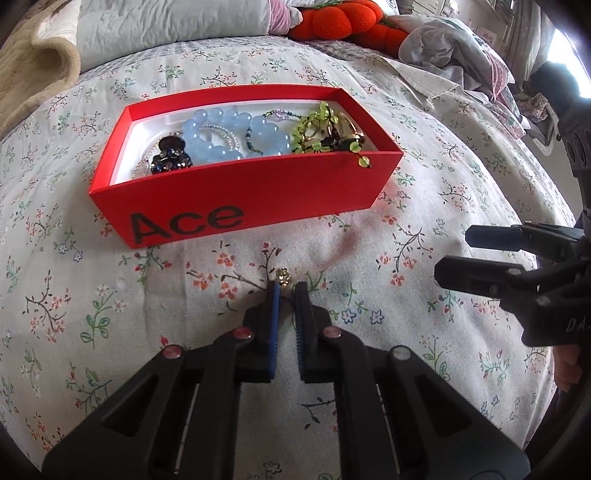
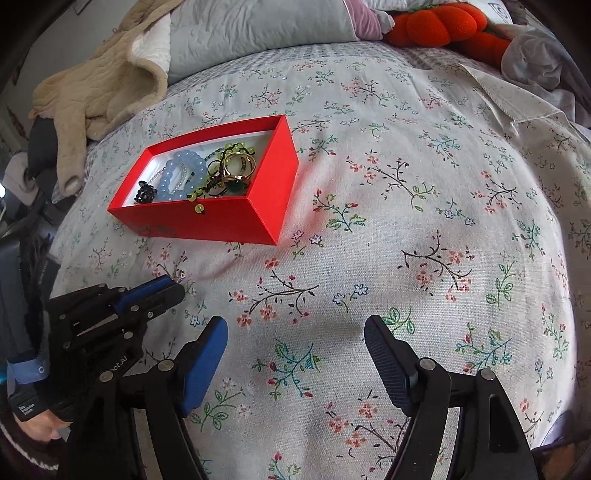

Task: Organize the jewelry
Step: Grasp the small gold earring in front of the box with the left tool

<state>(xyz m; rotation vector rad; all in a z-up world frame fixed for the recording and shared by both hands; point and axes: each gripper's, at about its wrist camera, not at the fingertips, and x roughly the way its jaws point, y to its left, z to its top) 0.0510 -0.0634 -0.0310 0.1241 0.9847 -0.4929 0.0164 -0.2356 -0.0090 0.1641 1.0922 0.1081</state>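
A red open box (image 1: 258, 192) marked "Ace" lies on the floral bedspread and holds pale blue bead bracelets (image 1: 218, 136), green bead jewelry (image 1: 317, 129), gold rings (image 2: 238, 164) and a dark ornament (image 1: 171, 155). A small gold-and-crystal piece (image 1: 283, 276) lies on the bedspread just at the tips of my left gripper (image 1: 287, 291). Its fingers are nearly closed with a narrow gap; whether they pinch the piece is unclear. My right gripper (image 2: 295, 332) is open and empty, hovering over the bedspread to the right. The box also shows in the right wrist view (image 2: 207, 218).
A beige blanket (image 2: 103, 81), a grey pillow (image 2: 258, 29) and an orange plush toy (image 2: 443, 26) lie at the far edge of the bed. Crumpled clothes (image 1: 454, 44) sit at the far right.
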